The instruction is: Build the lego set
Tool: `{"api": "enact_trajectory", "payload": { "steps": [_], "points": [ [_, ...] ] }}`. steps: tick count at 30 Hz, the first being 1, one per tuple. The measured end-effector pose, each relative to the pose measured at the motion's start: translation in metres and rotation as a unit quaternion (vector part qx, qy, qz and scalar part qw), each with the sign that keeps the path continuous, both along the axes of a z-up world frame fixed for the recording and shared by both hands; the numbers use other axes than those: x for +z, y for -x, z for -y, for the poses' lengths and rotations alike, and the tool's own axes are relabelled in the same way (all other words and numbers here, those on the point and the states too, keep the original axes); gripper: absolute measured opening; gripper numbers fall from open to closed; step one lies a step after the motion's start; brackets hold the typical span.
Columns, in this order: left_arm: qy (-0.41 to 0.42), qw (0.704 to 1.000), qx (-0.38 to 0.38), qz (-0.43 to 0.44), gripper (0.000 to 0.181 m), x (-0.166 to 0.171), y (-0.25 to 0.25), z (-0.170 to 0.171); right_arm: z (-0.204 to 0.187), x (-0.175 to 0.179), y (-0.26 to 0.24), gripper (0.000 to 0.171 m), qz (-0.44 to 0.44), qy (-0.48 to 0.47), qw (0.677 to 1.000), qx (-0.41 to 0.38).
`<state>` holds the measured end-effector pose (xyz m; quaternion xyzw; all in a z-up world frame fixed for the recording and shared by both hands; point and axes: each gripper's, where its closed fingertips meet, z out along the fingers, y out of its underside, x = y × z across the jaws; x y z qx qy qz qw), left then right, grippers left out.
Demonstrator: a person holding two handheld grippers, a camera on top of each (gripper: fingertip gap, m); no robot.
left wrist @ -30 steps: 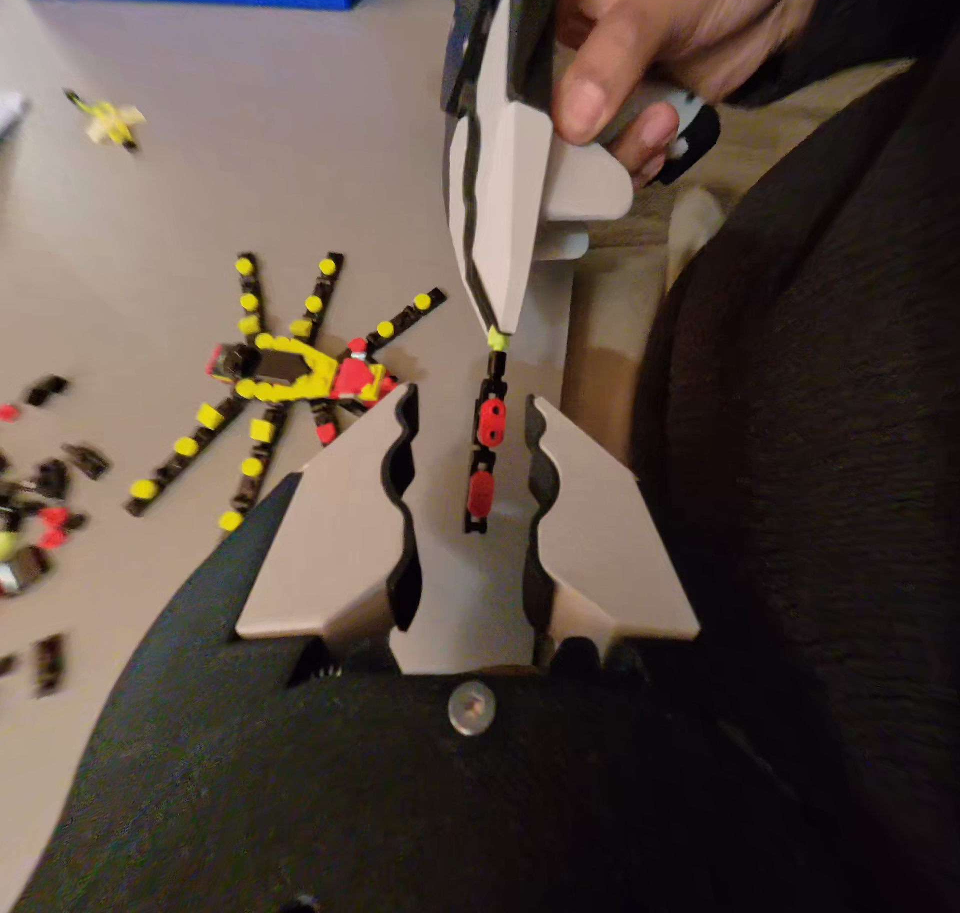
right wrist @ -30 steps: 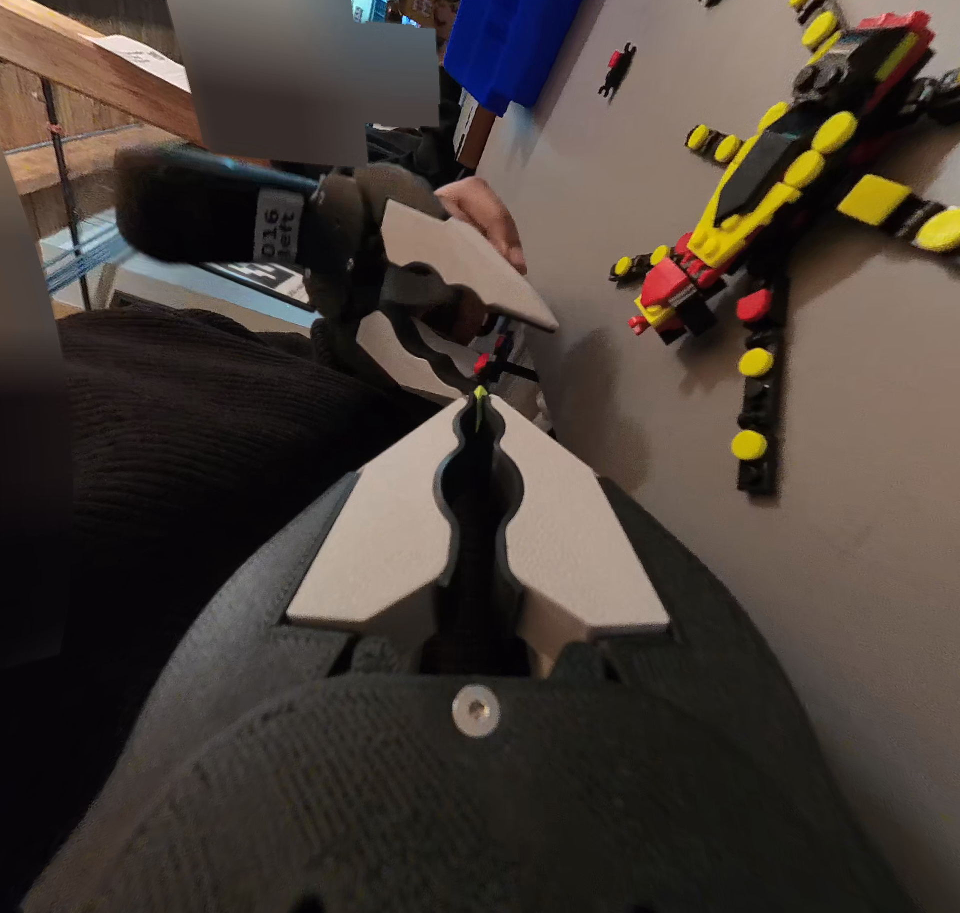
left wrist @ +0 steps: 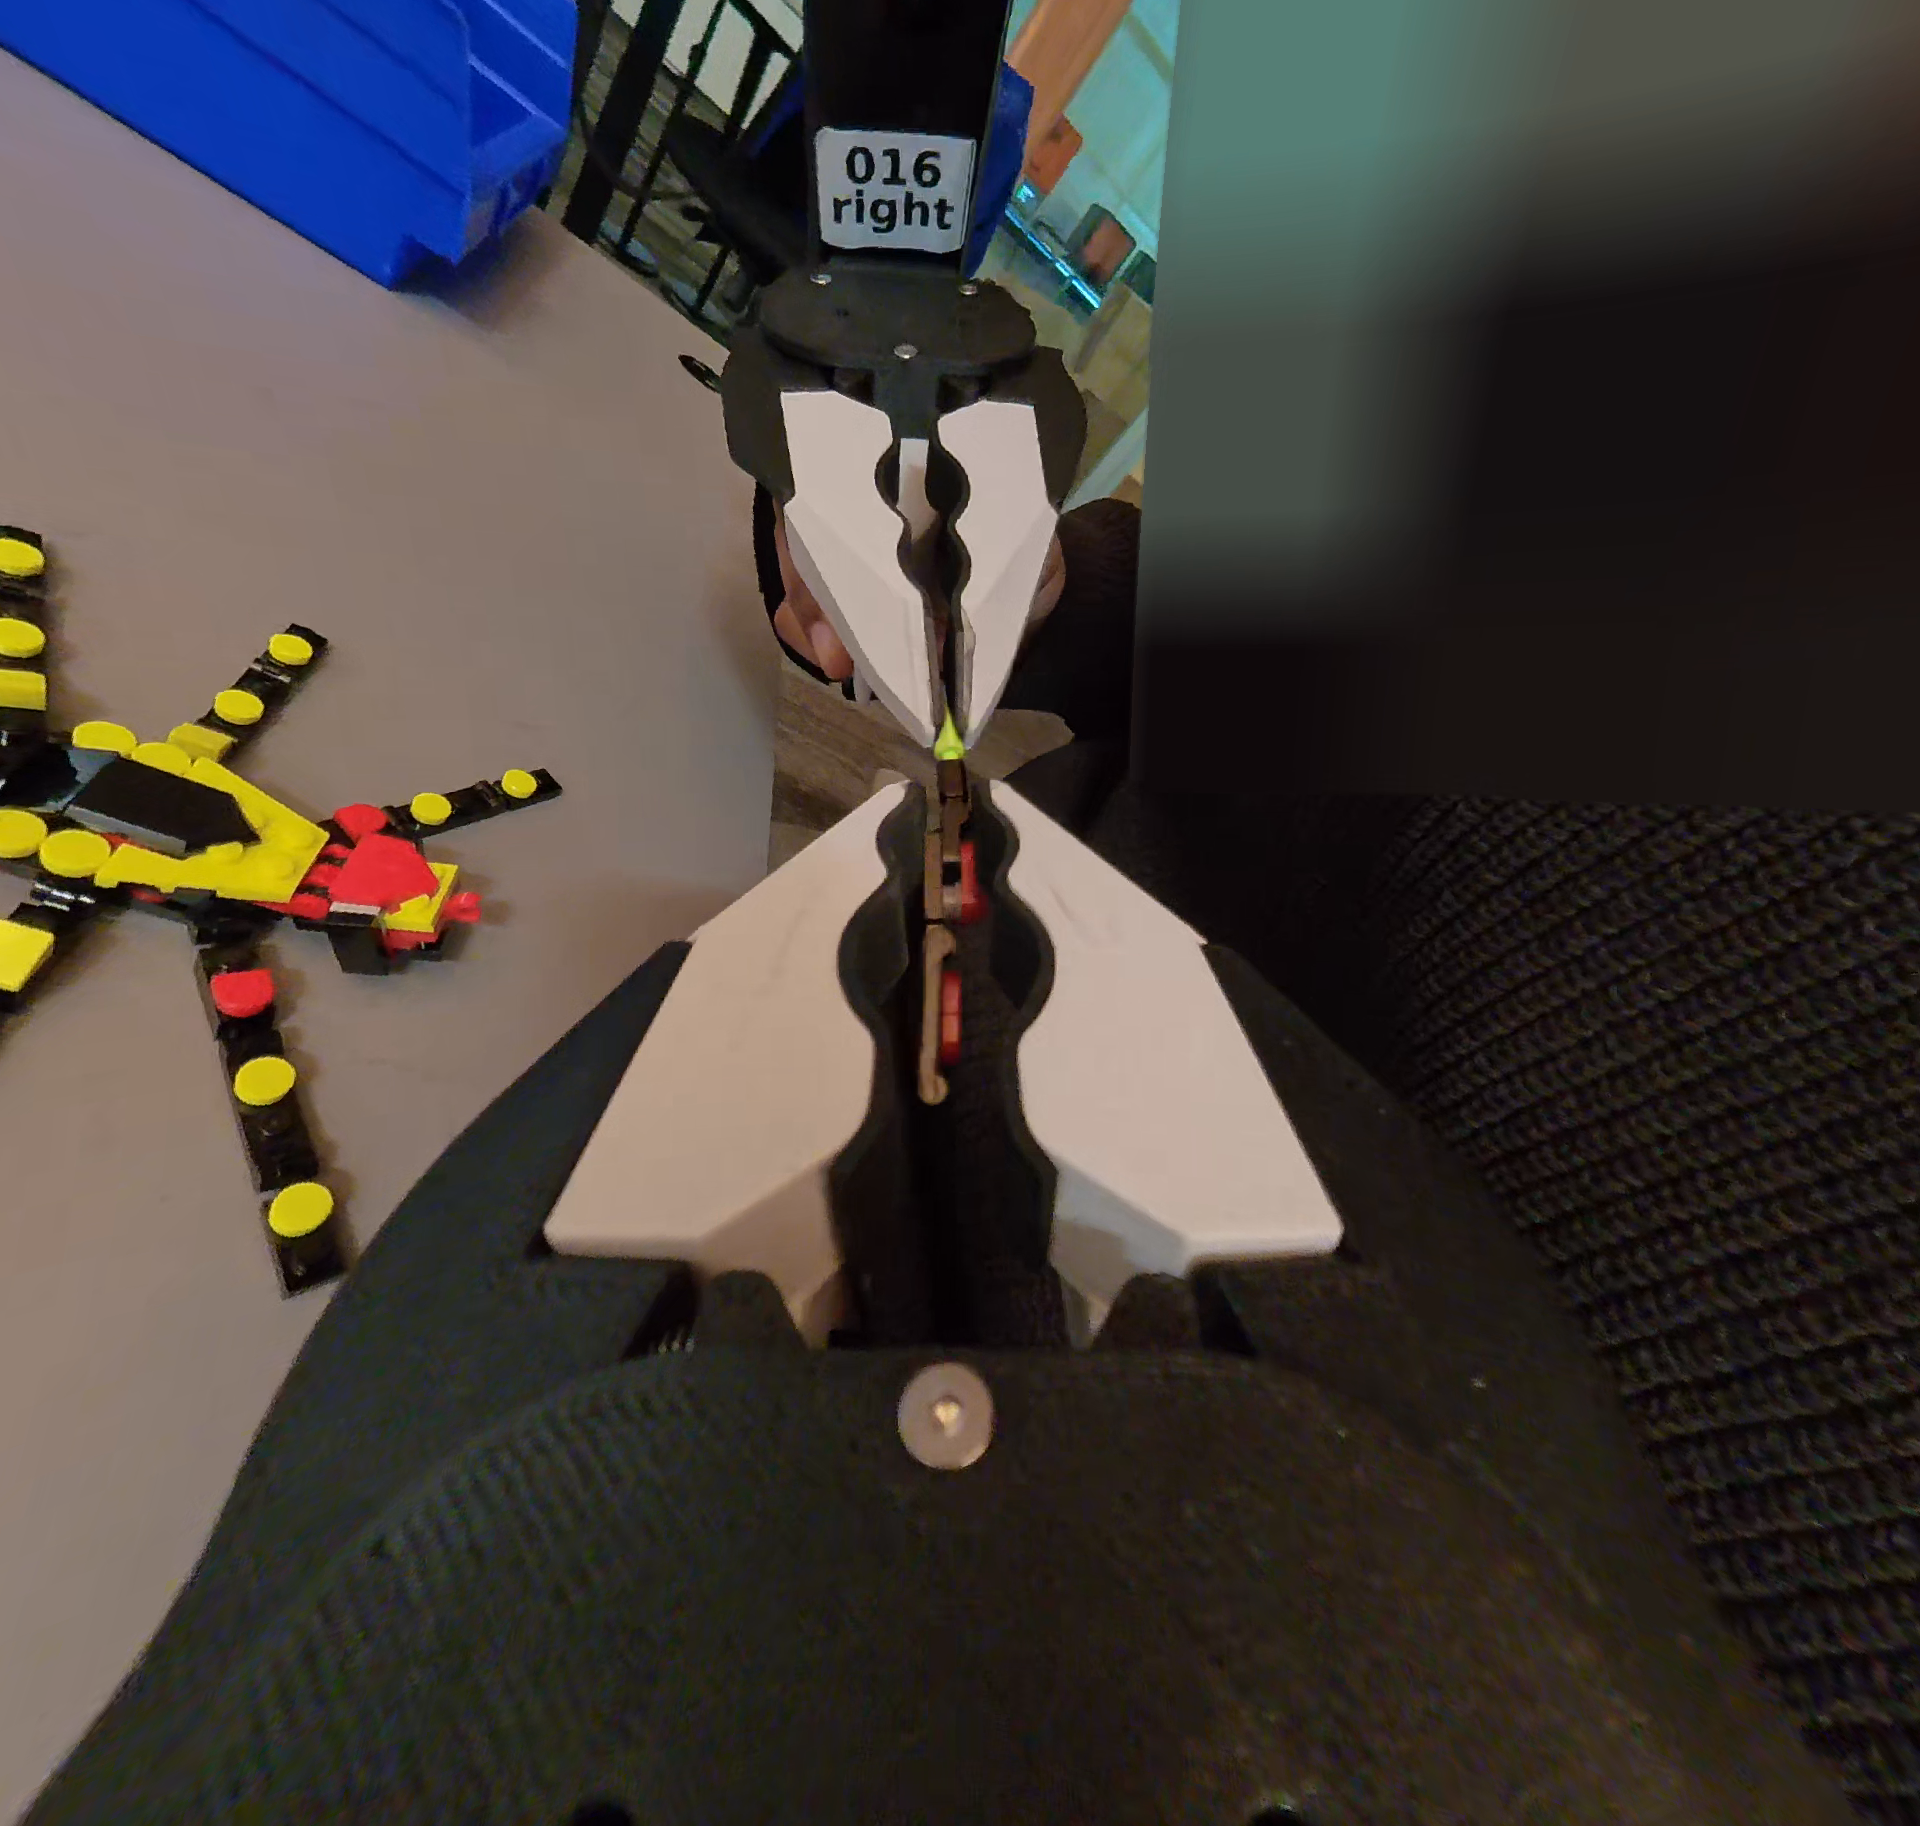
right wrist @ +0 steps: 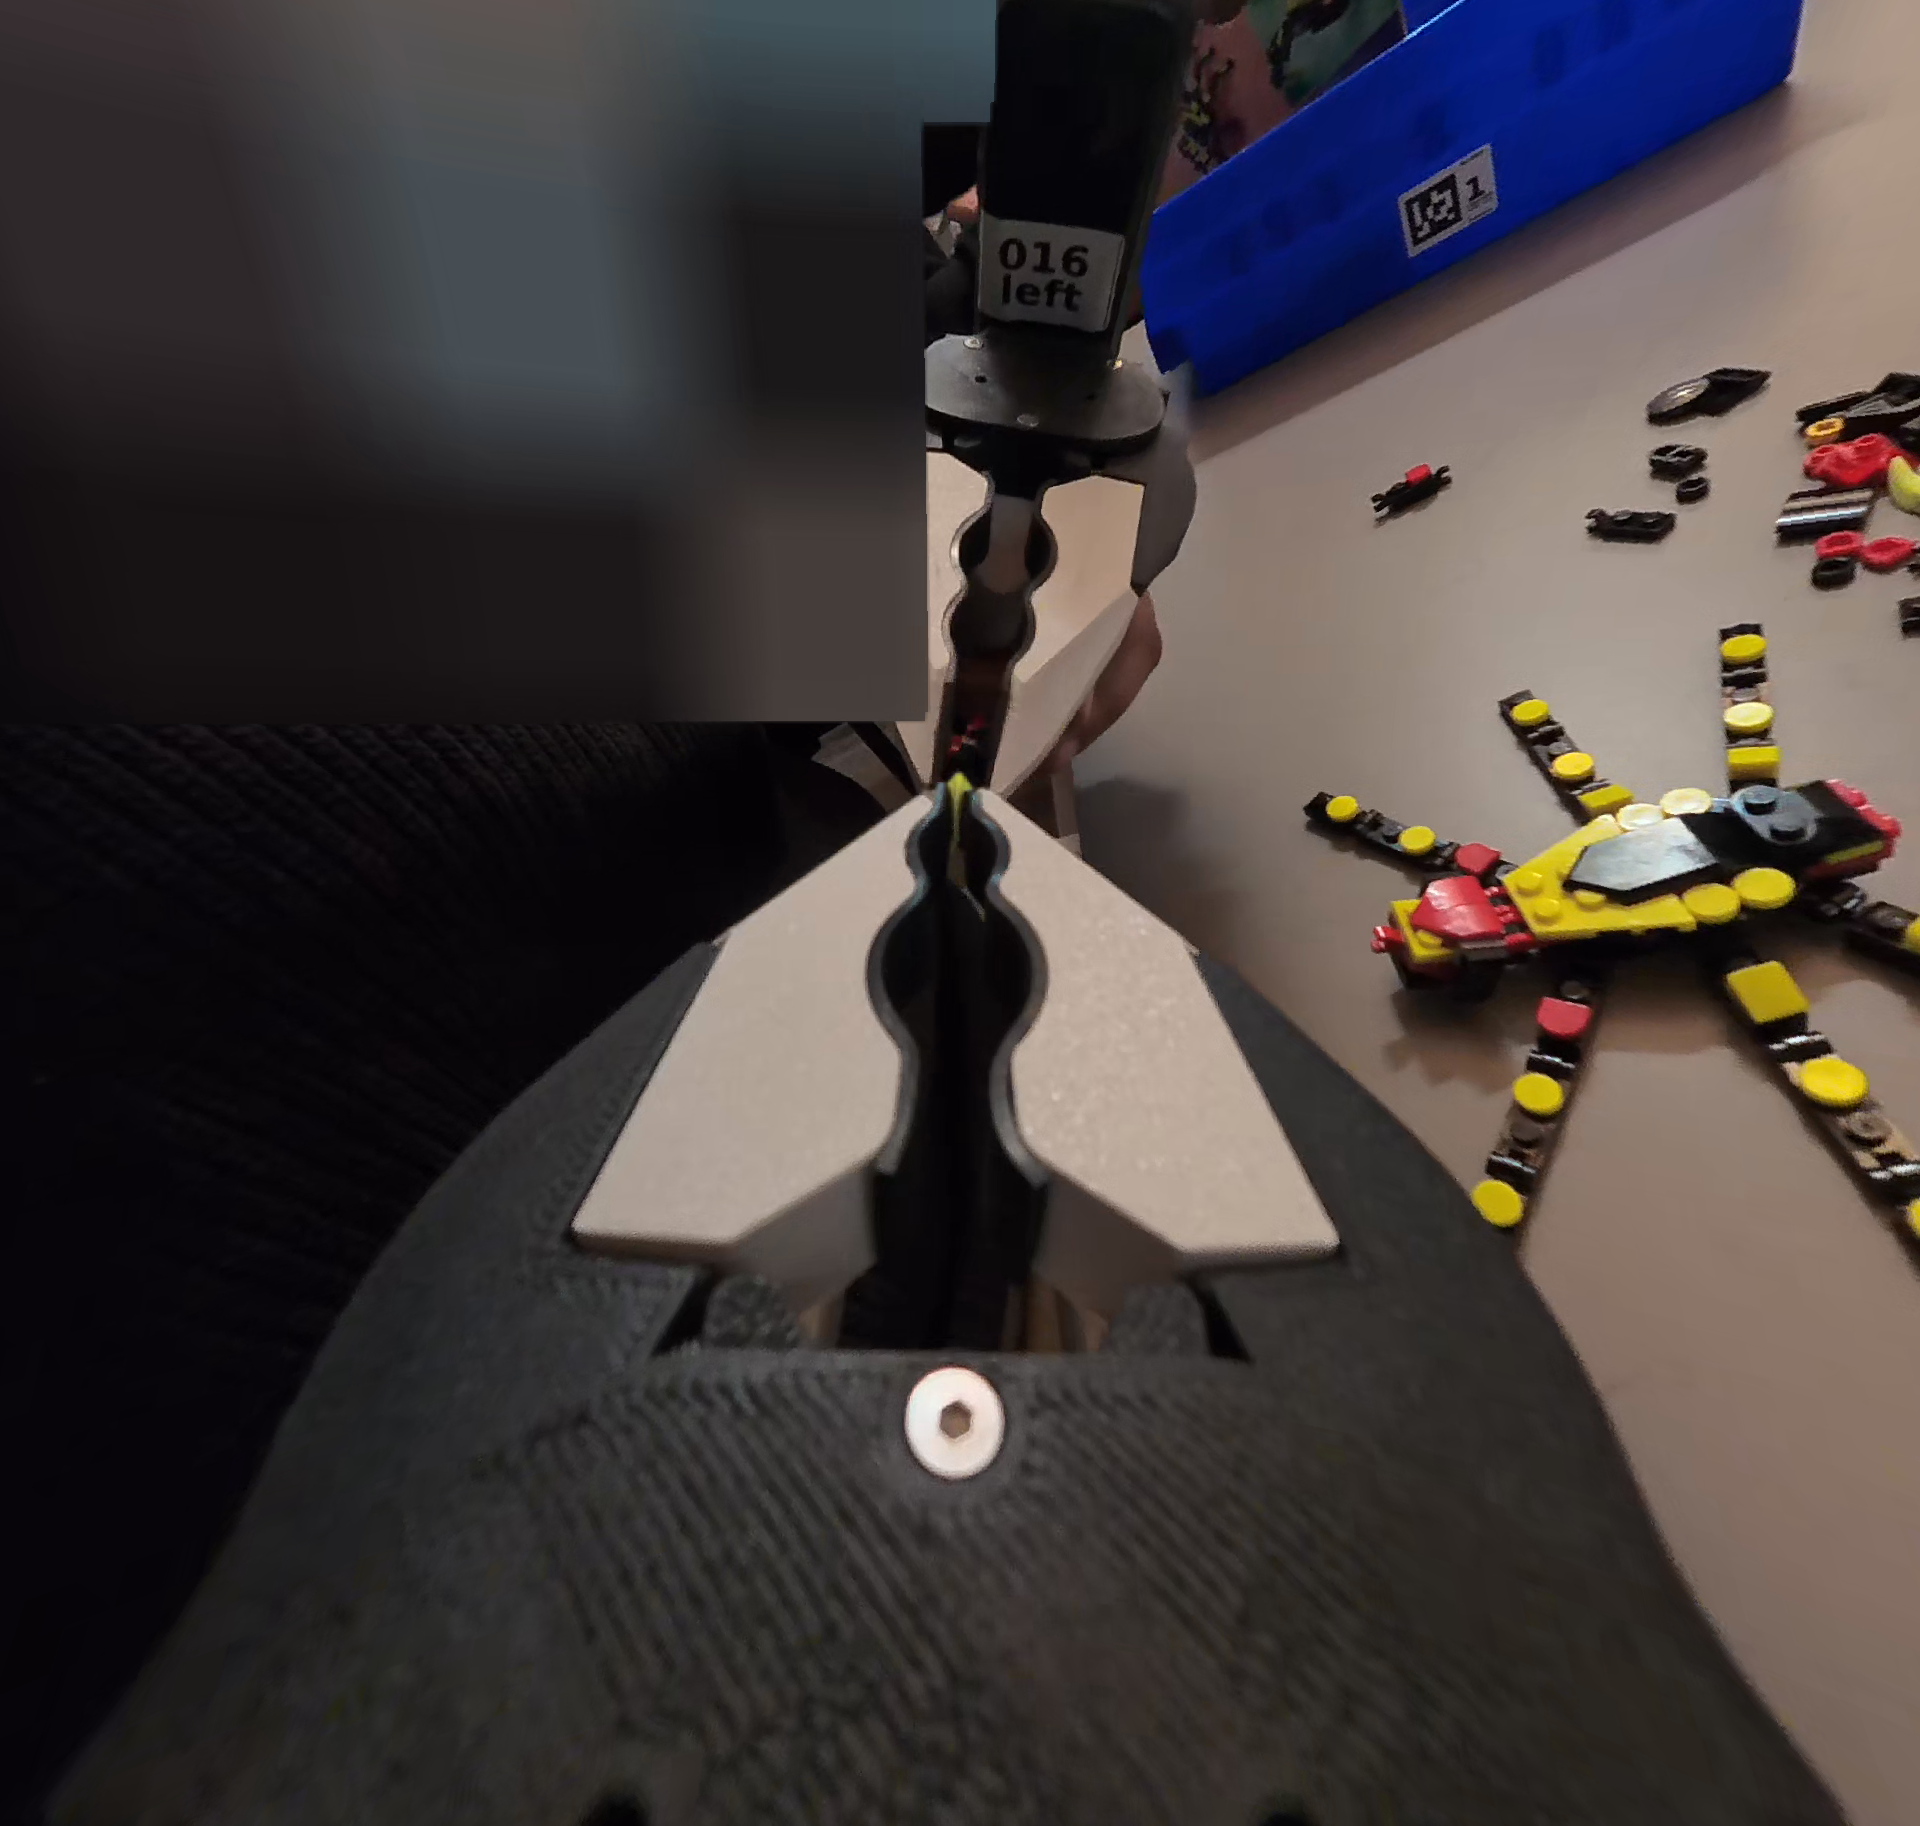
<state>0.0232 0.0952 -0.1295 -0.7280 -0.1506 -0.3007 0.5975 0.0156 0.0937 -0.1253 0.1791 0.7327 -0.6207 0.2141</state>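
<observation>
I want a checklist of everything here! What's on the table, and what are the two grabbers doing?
Surface: grey table, mostly bare.
Job's things: yellow, black and red lego spider lying flat; thin leg strip with red studs and a lime tip, held off the table's edge.
Clutter: loose black and red pieces near the blue bin.
Grippers: left gripper shut on the leg strip; right gripper shut on the lime tip; they meet tip to tip.
Cables: nothing seen.
Surroundings: dark knit sleeve; metal frames behind the bin.
</observation>
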Motion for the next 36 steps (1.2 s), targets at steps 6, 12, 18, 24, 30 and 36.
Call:
{"api": "enact_trajectory", "payload": {
  "steps": [6,12,18,24,30,36],
  "points": [
    [0.019,1.000,0.002,-0.014,0.002,-0.007,0.001,0.000,0.001,-0.006,0.000,0.000,-0.005,-0.019,1.000,-0.002],
    [0.023,1.000,0.000,-0.018,0.001,-0.008,0.001,0.000,0.002,-0.008,-0.002,0.000,0.008,-0.017,1.000,0.004],
    [0.025,0.999,-0.005,-0.028,0.002,-0.010,0.000,0.001,0.003,-0.010,-0.003,0.000,0.016,-0.019,1.000,0.007],
    [0.046,0.998,-0.010,-0.036,0.002,-0.017,-0.001,0.001,0.003,-0.017,-0.004,0.000,0.022,-0.037,0.999,0.011],
    [0.057,0.998,-0.011,-0.039,0.001,-0.021,-0.002,0.001,0.003,-0.021,-0.005,0.000,0.029,-0.044,0.998,0.013],
    [0.065,0.997,-0.015,-0.042,0.001,-0.024,-0.003,0.002,0.004,-0.024,-0.007,0.000,0.038,-0.050,0.998,0.018]
  ]
}}
